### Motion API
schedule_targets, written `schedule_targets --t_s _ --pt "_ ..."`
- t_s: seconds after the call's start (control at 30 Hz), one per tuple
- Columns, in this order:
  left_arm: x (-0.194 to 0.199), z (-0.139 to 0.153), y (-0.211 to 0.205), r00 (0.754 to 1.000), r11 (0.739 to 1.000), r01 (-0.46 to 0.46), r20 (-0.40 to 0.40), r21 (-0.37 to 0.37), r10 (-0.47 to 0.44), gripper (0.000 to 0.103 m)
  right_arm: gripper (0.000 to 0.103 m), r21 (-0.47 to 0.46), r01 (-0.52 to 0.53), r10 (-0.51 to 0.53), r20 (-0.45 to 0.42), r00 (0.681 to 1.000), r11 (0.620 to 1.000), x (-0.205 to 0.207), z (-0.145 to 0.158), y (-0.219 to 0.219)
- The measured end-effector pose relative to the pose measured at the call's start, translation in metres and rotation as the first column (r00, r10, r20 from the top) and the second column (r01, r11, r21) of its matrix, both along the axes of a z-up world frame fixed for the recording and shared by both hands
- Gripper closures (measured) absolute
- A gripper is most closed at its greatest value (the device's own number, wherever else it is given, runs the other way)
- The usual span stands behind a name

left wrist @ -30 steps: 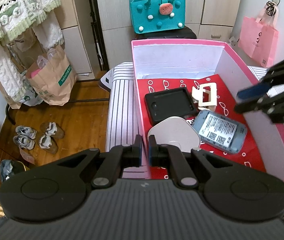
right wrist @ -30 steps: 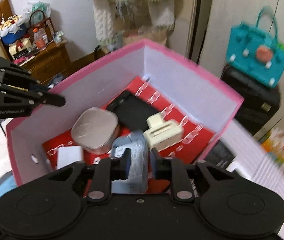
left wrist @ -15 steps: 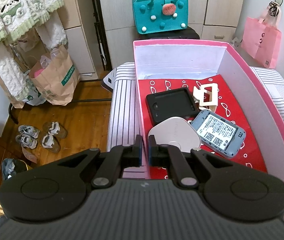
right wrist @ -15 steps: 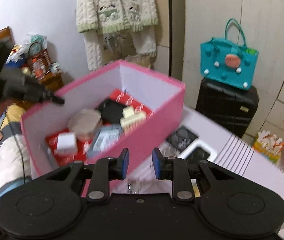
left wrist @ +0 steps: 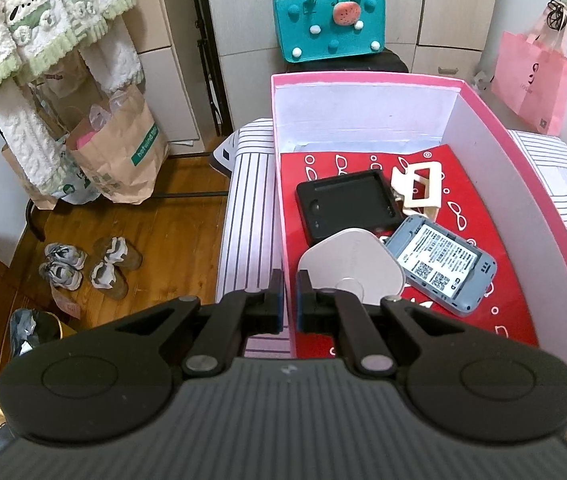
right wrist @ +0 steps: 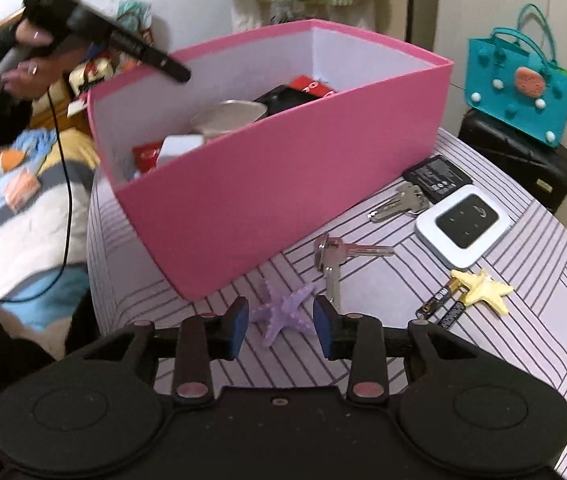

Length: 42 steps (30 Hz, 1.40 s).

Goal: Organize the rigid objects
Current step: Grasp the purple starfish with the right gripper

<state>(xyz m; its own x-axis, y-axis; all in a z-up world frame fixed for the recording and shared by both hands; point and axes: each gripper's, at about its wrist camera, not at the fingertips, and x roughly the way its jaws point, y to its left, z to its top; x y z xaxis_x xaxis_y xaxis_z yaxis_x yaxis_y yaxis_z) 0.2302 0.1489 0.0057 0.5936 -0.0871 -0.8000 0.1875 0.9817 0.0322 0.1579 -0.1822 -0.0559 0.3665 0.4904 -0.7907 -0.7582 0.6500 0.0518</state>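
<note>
A pink box [right wrist: 283, 168] with white inner walls and a red patterned lining stands on a table [right wrist: 523, 320] covered in a striped pale cloth. Inside it, seen from the left wrist, lie a black rectangular case [left wrist: 347, 204], a cream hair claw [left wrist: 417, 188], a white rounded-triangle device [left wrist: 351, 268] and a grey-blue device [left wrist: 441, 264] with a printed label facing up, its corner resting against the white one. The left hand-held gripper [left wrist: 289, 300] hovers at the box's near left corner with its jaws pressed together on nothing. Outside the box, on the cloth, the right hand-held gripper [right wrist: 281, 328] has its jaws opening, and a small purple starfish [right wrist: 283, 312] lies on the table between them, untouched by the pads. Beyond it lie silver keys [right wrist: 335, 256], a second bunch of keys [right wrist: 399, 202], a flat black battery [right wrist: 437, 178], a white-and-black pocket device [right wrist: 463, 230], a yellow starfish [right wrist: 481, 290] and two small batteries [right wrist: 441, 306] beside it.
</note>
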Motion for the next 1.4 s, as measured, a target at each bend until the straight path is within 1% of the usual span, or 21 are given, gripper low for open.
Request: schedule_targets --t_s 0.1,0.23,0.3,0.4,0.43,0.47,0.5,0.67,0.73,0.77,0.8,0.93,1.0,1.03,1.07,1.17,1.23,1.3,1.4 --pt "-0.002 0.004 0.002 1.000 1.000 0.004 0.015 -0.005 -0.004 0.098 0.056 -0.037 -0.037 0.038 0.020 0.999 0.999 -0.001 -0.004 0.006" --pt "0.001 0.004 0.003 1.000 1.000 0.008 0.003 -0.009 -0.008 0.098 0.055 -0.091 -0.061 0.066 0.053 0.996 0.994 -0.002 -0.010 0.013" --pt "0.001 0.003 0.002 1.000 1.000 0.011 0.000 -0.001 -0.011 0.098 0.055 -0.106 -0.071 0.076 0.046 0.996 0.992 0.000 -0.014 0.015" --pt "0.001 0.003 0.001 1.000 1.000 0.016 -0.006 0.008 -0.016 0.098 0.054 -0.104 -0.073 0.079 0.063 0.995 0.992 0.002 -0.016 0.016" --pt "0.002 0.003 0.000 1.000 1.000 0.019 -0.012 0.012 -0.018 0.098 0.055 -0.103 -0.059 0.066 0.062 0.996 0.993 0.004 -0.016 0.016" --pt "0.002 0.002 0.000 1.000 1.000 0.021 -0.020 0.012 -0.021 0.098 0.058 -0.101 -0.041 0.047 0.054 0.997 0.994 0.005 -0.015 0.017" --pt "0.003 0.002 0.000 0.999 1.000 0.024 -0.026 0.011 -0.024 0.097 0.068 -0.099 -0.022 0.026 0.040 0.999 0.995 0.007 -0.014 0.017" --pt "0.001 0.002 0.002 0.999 1.000 0.031 -0.031 0.007 -0.031 0.097 0.068 -0.130 0.053 -0.046 0.054 0.997 0.990 0.008 -0.012 0.018" --pt "0.000 0.002 0.002 0.999 0.999 0.033 -0.030 0.009 -0.033 0.097 0.068 -0.124 0.078 -0.071 0.056 0.996 0.989 0.008 -0.010 0.016" --pt "-0.001 0.002 0.002 0.999 0.999 0.035 -0.029 0.010 -0.035 0.097 0.072 -0.117 0.083 -0.077 0.060 0.995 0.990 0.009 -0.008 0.014" --pt "-0.001 0.002 0.002 0.999 0.999 0.036 -0.030 0.009 -0.036 0.097 0.073 -0.104 0.092 -0.086 0.059 0.995 0.990 0.009 -0.004 0.011" --pt "-0.002 0.001 0.002 0.999 0.999 0.037 -0.029 0.010 -0.036 0.097 0.074 -0.109 0.119 -0.113 0.060 0.992 0.987 0.012 0.003 0.004" --pt "-0.002 0.001 0.002 0.999 0.999 0.040 -0.027 0.014 -0.040 0.097 0.073 -0.113 0.098 -0.096 0.024 0.995 0.989 0.015 -0.001 0.001" --pt "-0.002 0.001 0.002 0.999 0.999 0.041 -0.026 0.015 -0.040 0.097 0.073 -0.116 0.117 -0.116 0.014 0.993 0.986 0.017 -0.004 0.000" --pt "-0.002 0.001 0.002 0.999 0.999 0.040 -0.025 0.014 -0.040 0.097 0.073 -0.113 0.137 -0.137 0.010 0.991 0.984 0.019 -0.005 -0.001" --pt "-0.001 0.002 0.002 0.999 0.999 0.040 -0.027 0.009 -0.040 0.097 0.072 -0.110 0.147 -0.149 -0.015 0.989 0.983 0.020 -0.007 -0.003" --pt "-0.001 0.002 0.003 0.999 0.999 0.042 -0.027 0.009 -0.042 0.097 0.067 -0.114 0.147 -0.151 -0.031 0.988 0.983 0.020 -0.009 -0.003" --pt "-0.001 0.002 0.003 0.999 0.999 0.041 -0.026 0.009 -0.041 0.097 0.058 -0.116 0.147 -0.152 -0.032 0.988 0.982 0.018 -0.012 -0.002" --pt "-0.001 0.002 0.003 0.999 0.999 0.040 -0.026 0.007 -0.040 0.097 0.053 -0.115 0.152 -0.154 -0.013 0.988 0.982 0.017 -0.013 -0.002"
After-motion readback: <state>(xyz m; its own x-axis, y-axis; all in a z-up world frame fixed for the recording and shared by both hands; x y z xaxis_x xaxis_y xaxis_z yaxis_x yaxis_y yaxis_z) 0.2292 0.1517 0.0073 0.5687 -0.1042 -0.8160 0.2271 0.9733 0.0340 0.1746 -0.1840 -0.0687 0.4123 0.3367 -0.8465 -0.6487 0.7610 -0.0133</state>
